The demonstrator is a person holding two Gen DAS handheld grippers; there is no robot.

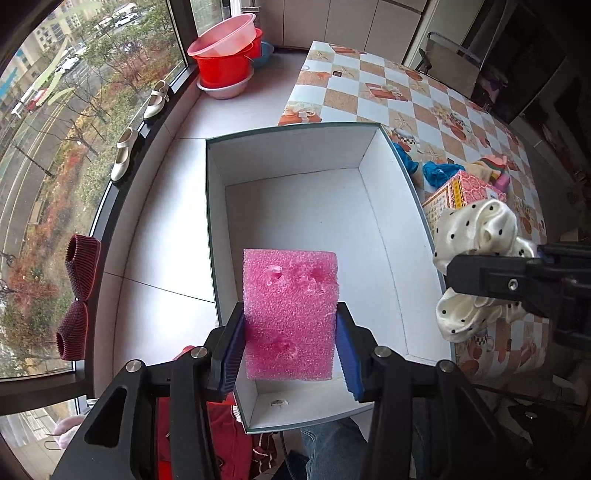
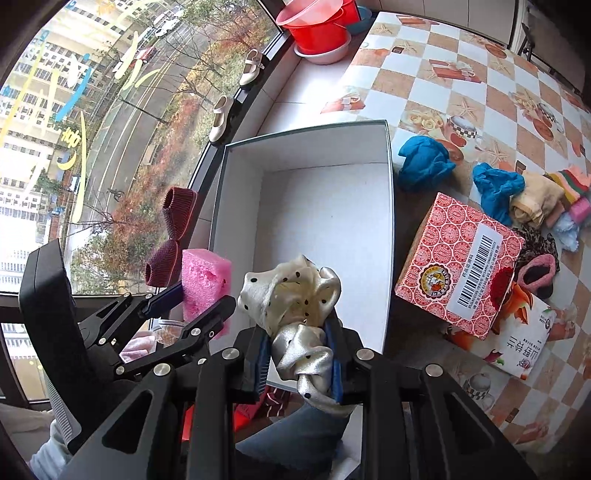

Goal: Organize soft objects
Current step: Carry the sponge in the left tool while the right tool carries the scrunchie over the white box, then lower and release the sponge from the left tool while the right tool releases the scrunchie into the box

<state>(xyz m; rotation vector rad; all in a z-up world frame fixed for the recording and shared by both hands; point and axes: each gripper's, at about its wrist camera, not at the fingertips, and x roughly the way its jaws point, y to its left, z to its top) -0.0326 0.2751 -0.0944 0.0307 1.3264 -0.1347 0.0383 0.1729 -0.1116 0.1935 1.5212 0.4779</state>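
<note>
Left wrist view, left tongs (image 1: 290, 345): blue pads pinching a pink foam block (image 1: 291, 314) by its two sides; block upright between the pads, held over the near end of the white box (image 1: 391, 236)
Right wrist view, right tongs (image 2: 300, 363): pads pinching a cream satin scrunchie with black dots (image 2: 295, 291); the cloth bunches out above and below the pads; held over the near end of the same box (image 2: 376, 229)
Left tongs from the right wrist view (image 2: 192, 299): to the left of the scrunchie, just at the box's left wall; pink foam block (image 2: 205, 277) clamped between them
Right tongs from the left wrist view (image 1: 491, 280): at the box's right wall; scrunchie (image 1: 476, 229) bulging on both sides of the black fingers
White box: open, dark-edged, white inside; nothing lying on the floor that shows; it stands at the left edge of the tabletop (image 2: 461, 74), which has a checked cloth printed with cups and gift boxes
Right of the box: red patterned carton with a barcode (image 2: 461, 258), just beside the right wall; beyond it two blue cloths (image 2: 424, 162); further right, near the tabletop's right edge, a heap of rolled socks and small fabrics (image 2: 546, 199)
Window ledge, left of the box: dark red knitted slippers (image 2: 173, 236); two cream shoes (image 2: 221, 118); stacked red and pink basins (image 2: 317, 26) at the far end
Bottom of both views: a person's jeans-clad leg (image 1: 328, 446)
</note>
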